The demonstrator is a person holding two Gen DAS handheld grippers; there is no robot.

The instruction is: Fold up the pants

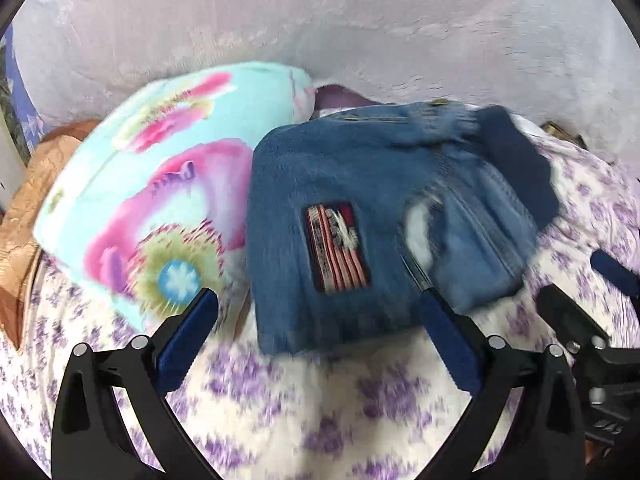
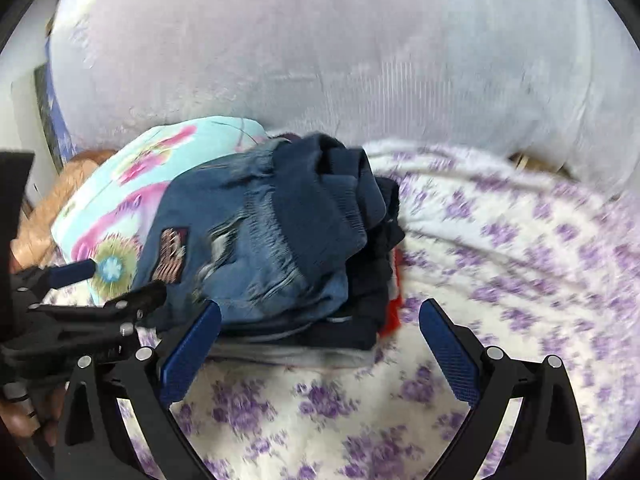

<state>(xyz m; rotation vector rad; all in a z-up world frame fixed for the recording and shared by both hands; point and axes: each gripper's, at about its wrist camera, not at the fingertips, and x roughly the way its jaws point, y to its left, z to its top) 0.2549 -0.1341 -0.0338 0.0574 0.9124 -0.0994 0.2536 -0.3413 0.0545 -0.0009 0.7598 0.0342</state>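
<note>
Right wrist view: folded jeans (image 2: 256,248) are seen topping a clothes stack (image 2: 320,340) beside the floral pillow (image 2: 132,184); both grippers (image 2: 318,356) (image 1: 320,344) are spread, empty; the stack could be toppled by a careless nudge

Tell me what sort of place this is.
Probably a bedroom: a bed with a purple-flowered blanket, a floral pillow against the wall, and folded jeans on a clothes stack.

Pale lilac wall (image 1: 320,20), purple-flowered bedspread (image 2: 520,260), possibly a bed
</note>
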